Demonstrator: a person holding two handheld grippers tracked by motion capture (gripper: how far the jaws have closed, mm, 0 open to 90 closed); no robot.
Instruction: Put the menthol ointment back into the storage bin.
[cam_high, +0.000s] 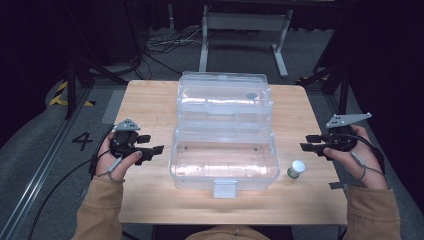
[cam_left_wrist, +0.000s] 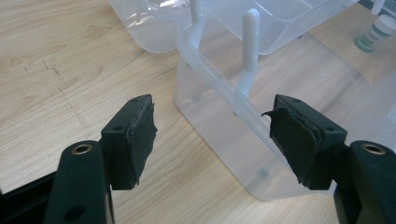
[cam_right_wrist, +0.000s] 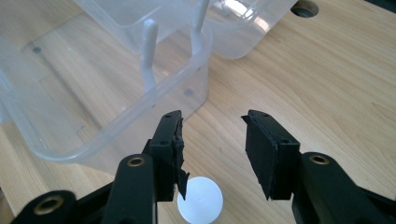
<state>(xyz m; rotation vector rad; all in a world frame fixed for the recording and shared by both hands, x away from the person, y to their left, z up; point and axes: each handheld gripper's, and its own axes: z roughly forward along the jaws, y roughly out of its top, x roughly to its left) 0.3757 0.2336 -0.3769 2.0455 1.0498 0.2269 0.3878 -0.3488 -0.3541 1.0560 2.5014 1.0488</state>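
I am holding the left hand-held gripper (cam_high: 152, 149) just off the left end of the clear plastic storage box (cam_high: 223, 165), its jaws standing wide with nothing between them; in the left gripper view the box's near corner and a white hinge arm (cam_left_wrist: 249, 46) are sitting ahead of the pads, apart from them. The box is resting open in the middle of the counter (cam_high: 145, 100), its lower tub toward me with the latch (cam_high: 224, 188) at the front edge and its upper tray and lid leaning back behind. Moving right, the small white-capped bottle (cam_high: 296, 169) is standing upright on the counter just beside the tub's right front corner, not touching it. The right hand-held gripper (cam_high: 306, 142) is hovering behind and to the right of it, jaws partly open and empty; in the right gripper view the white cap (cam_right_wrist: 200, 202) is lying just under the left pad rather than centred in the gap. I am judging the step in hand to be picking up the bottle, so I would be shifting the right jaws until the cap sits midway, lowering to grip the body below the cap, and keeping the bottle upright while clearing the tub wall.
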